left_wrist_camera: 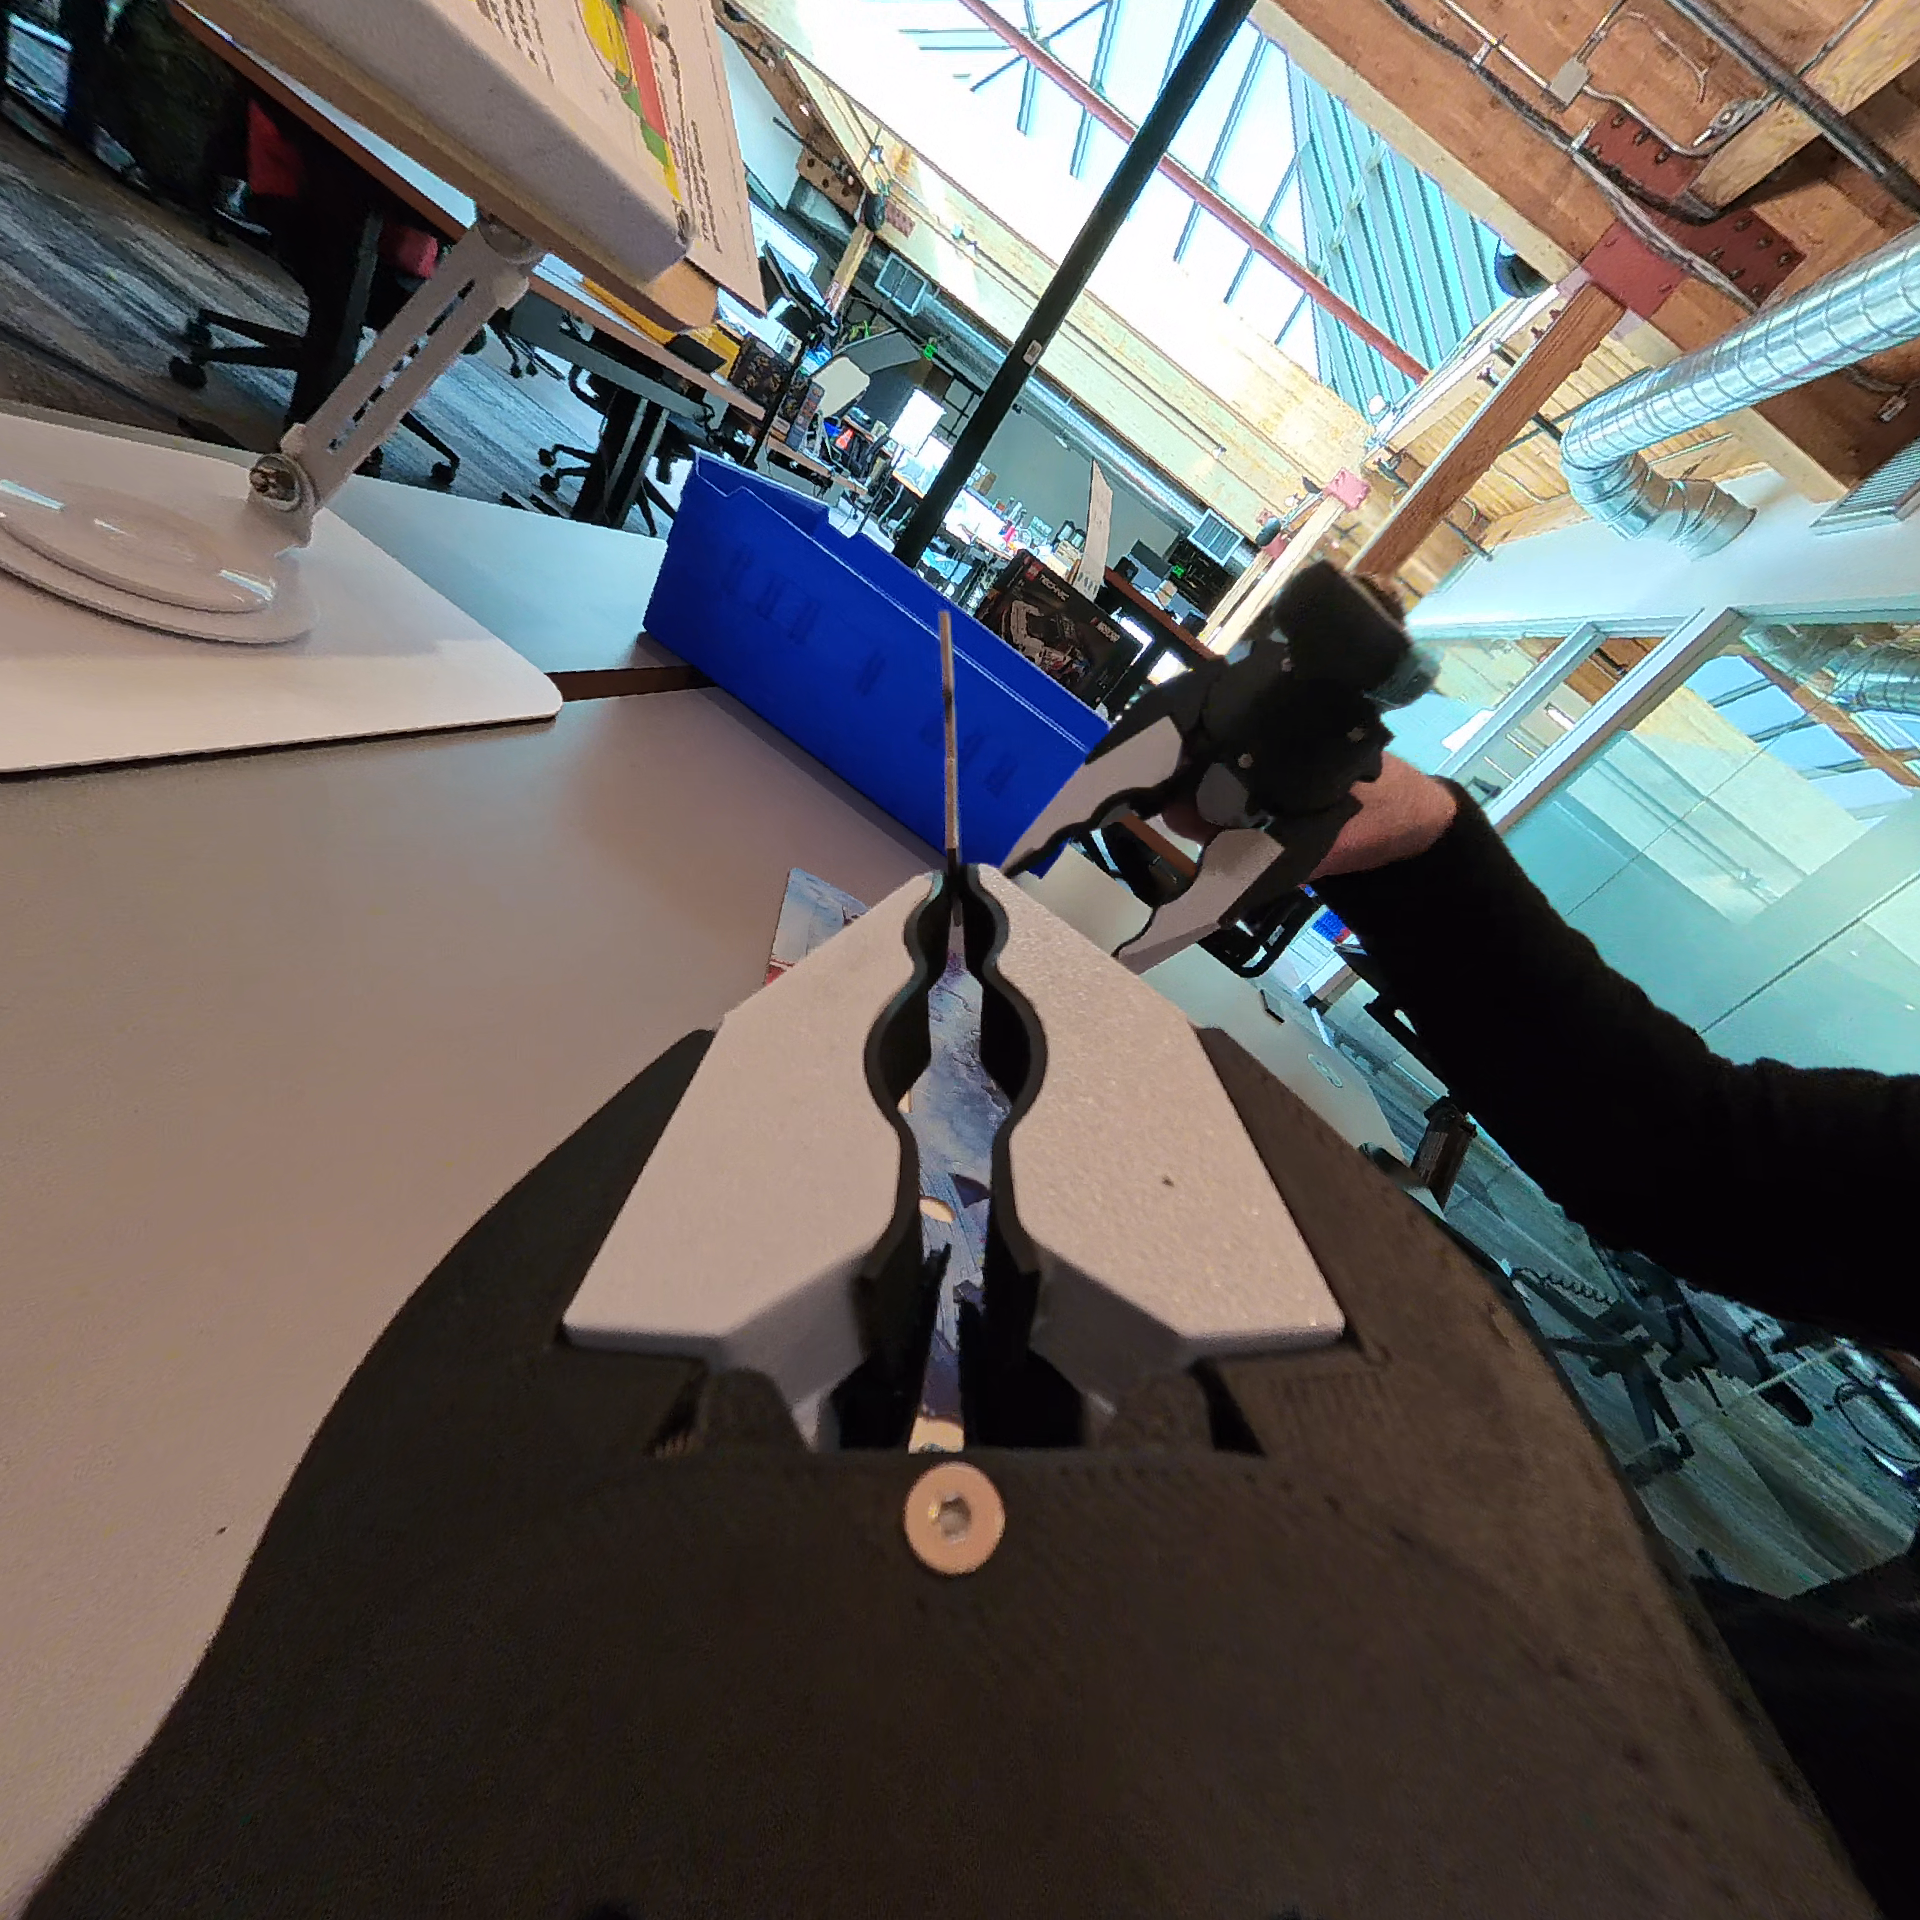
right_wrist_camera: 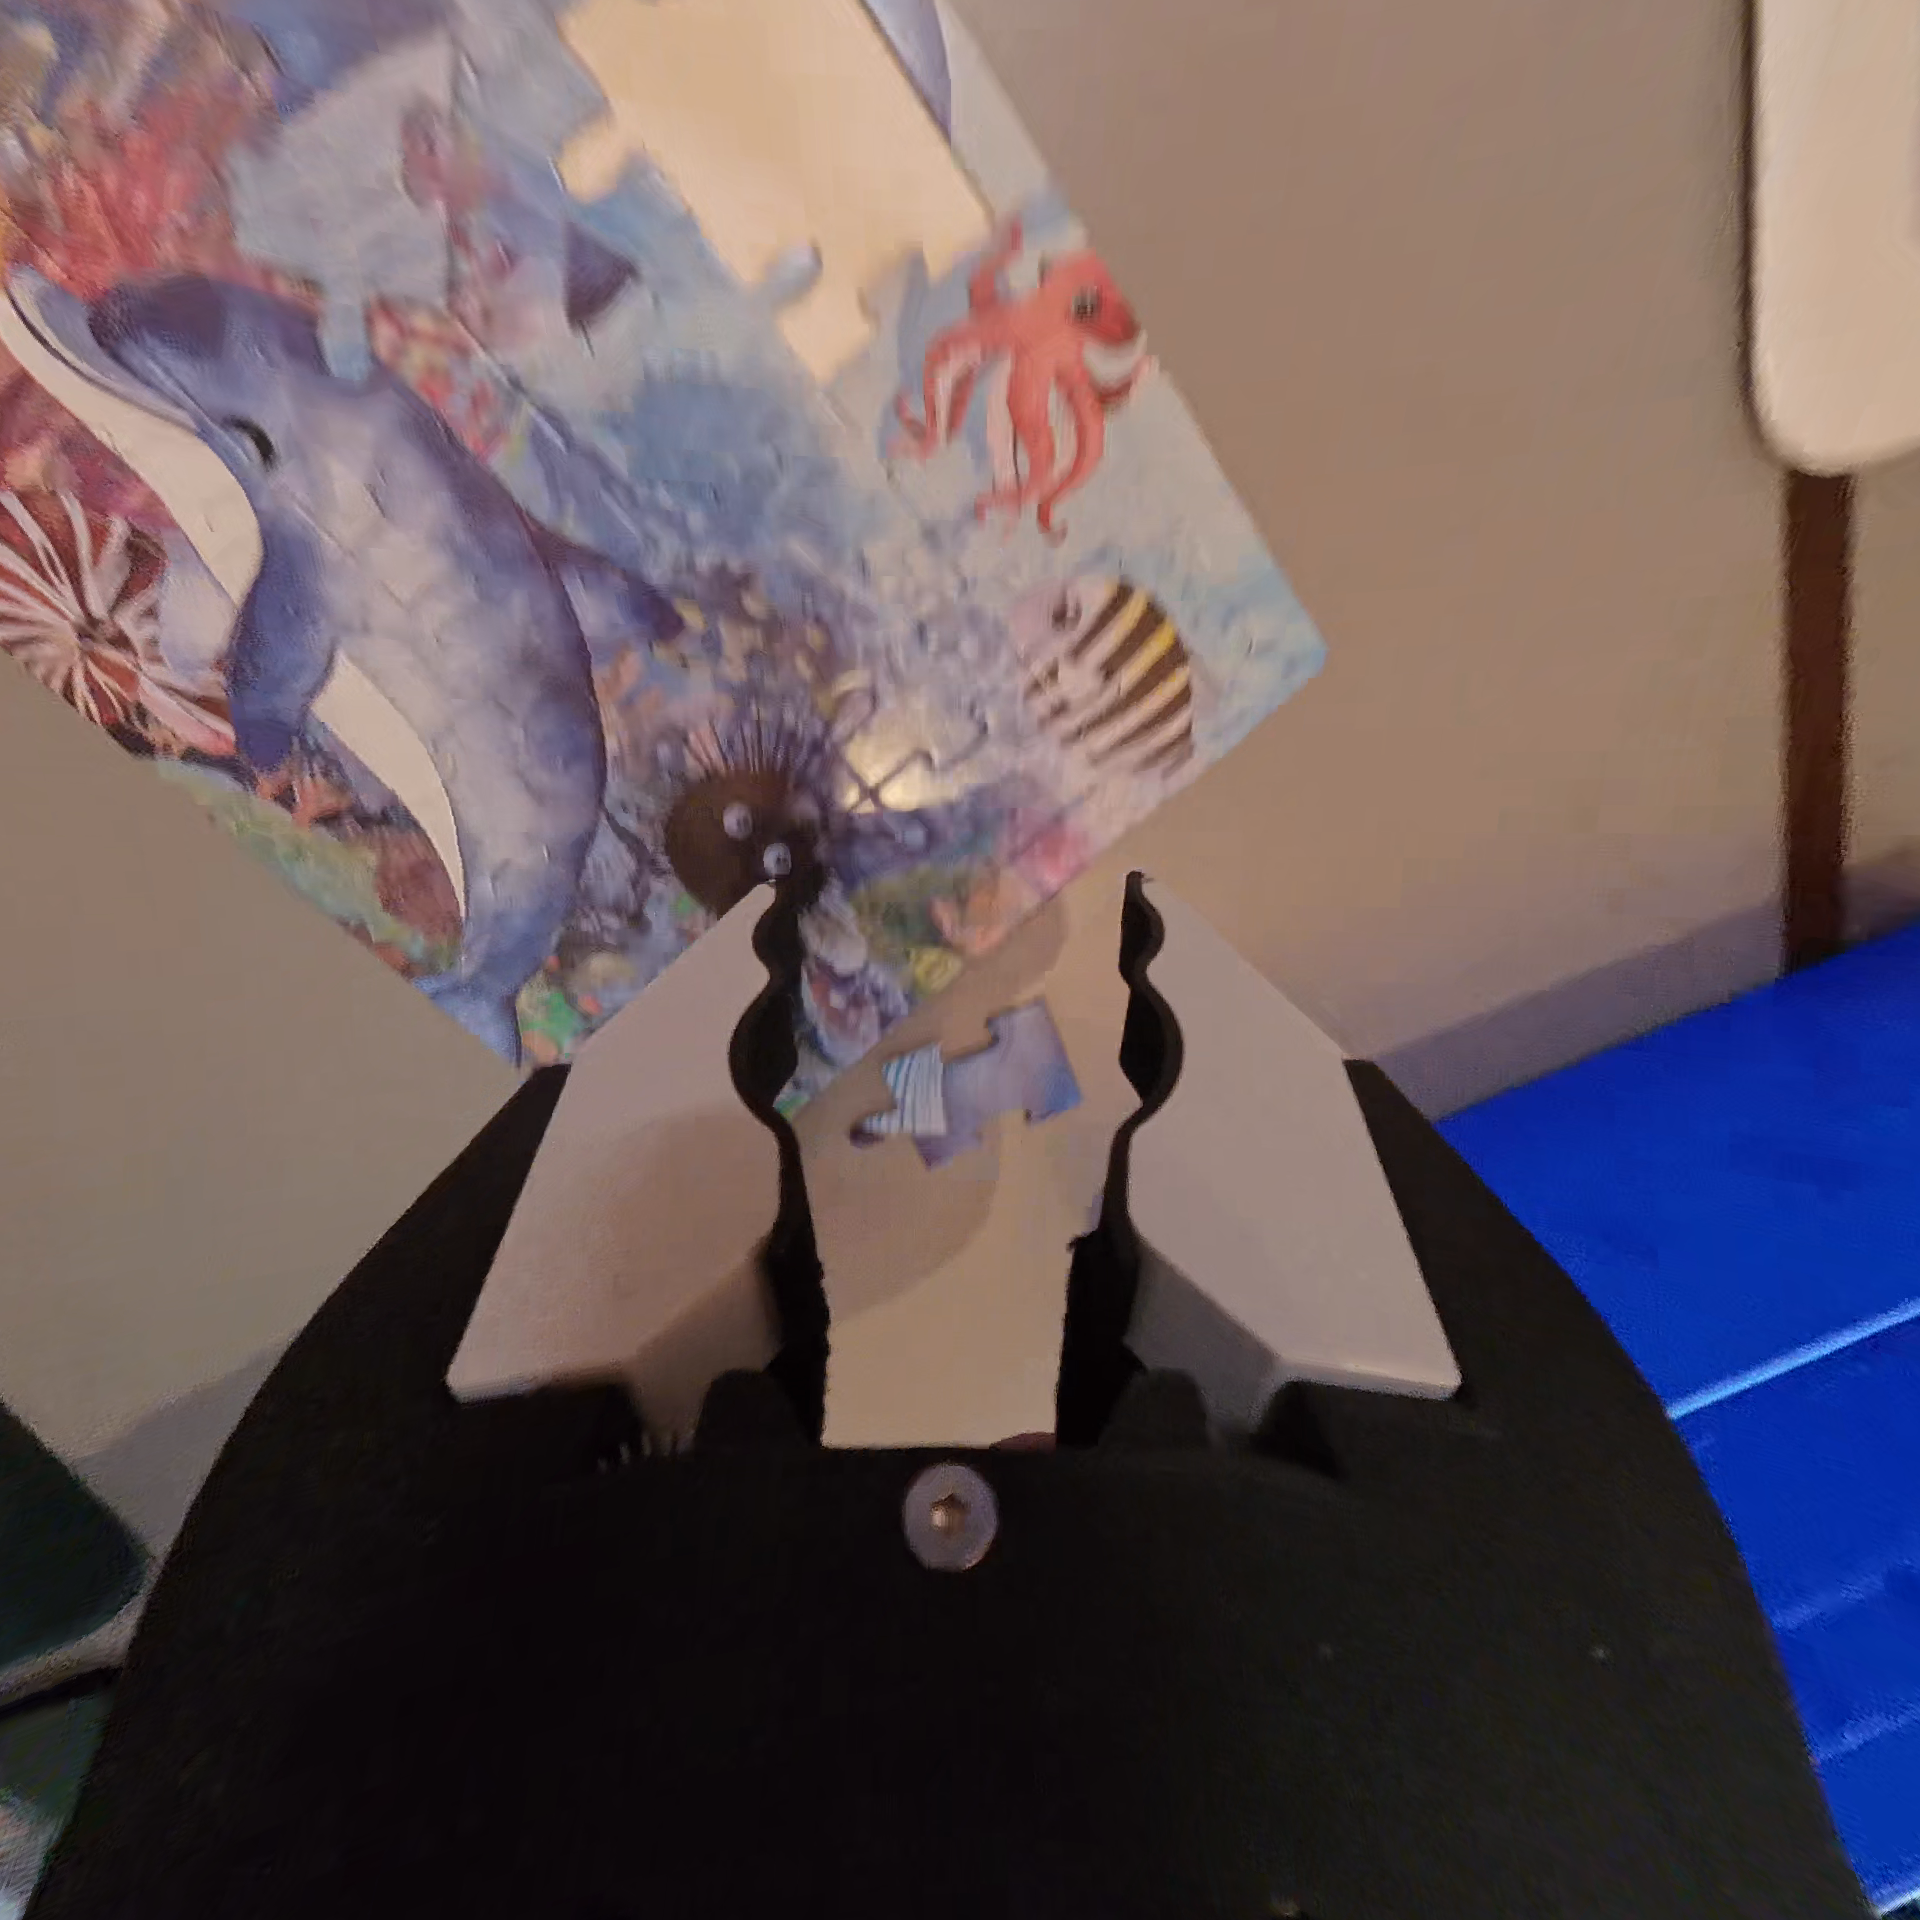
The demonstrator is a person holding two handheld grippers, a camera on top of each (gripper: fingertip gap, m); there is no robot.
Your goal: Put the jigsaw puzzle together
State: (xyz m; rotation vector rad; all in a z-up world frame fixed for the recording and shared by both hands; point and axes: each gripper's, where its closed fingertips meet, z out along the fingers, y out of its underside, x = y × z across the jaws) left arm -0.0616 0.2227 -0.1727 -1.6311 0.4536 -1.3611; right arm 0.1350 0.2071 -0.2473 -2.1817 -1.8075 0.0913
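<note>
Puzzle board lies flat on the surface, ahead and left of the right claw, with a gap in its far part. Loose piece sits just off the board's near edge, directly between the right claw's spread fingers, long axis across them. Left claw pinches another piece edge-on, upright. Right is nearer the loose piece.

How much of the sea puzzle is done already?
Most of it looks joined: the puzzle shows a whole dolphin, octopus and striped fish. The left gripper is shut on a thin piece, seen edge-on. The right gripper is open above a loose piece on the table. A gap near the top is still bare.
</note>
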